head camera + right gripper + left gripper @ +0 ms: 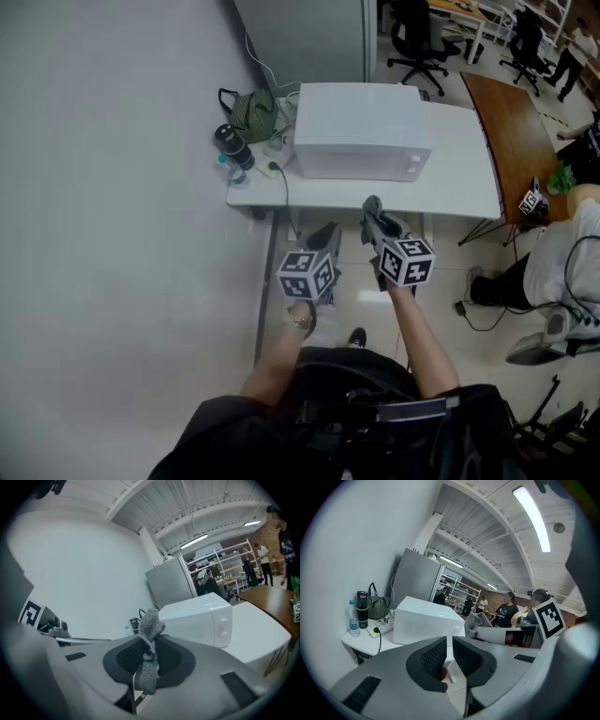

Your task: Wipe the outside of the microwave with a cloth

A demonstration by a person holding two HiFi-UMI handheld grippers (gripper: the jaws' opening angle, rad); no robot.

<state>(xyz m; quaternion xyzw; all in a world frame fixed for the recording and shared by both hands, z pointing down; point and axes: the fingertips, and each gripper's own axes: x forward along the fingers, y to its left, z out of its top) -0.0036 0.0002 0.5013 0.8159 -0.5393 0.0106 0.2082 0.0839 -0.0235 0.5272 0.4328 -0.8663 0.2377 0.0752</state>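
Observation:
The white microwave point(361, 131) stands on a white table point(459, 192), its door and knobs facing me. Both grippers hover in front of the table's near edge, short of the microwave. My right gripper point(376, 225) is shut on a grey cloth point(372, 208), which sticks up from between the jaws point(150, 634) and hangs below them. The microwave point(201, 620) lies ahead and to the right of it. My left gripper point(324, 238) has its jaws nearly together with nothing between them point(449, 656). The microwave point(424, 623) is ahead of it, and the cloth point(477, 619) is to its right.
At the table's left end are a green bag point(251, 111), a dark tumbler point(232, 145), a water bottle point(236, 173) and a power strip point(272, 169). A grey cabinet point(305, 37) stands behind, a brown table point(514, 131) and seated people to the right. The wall runs along the left.

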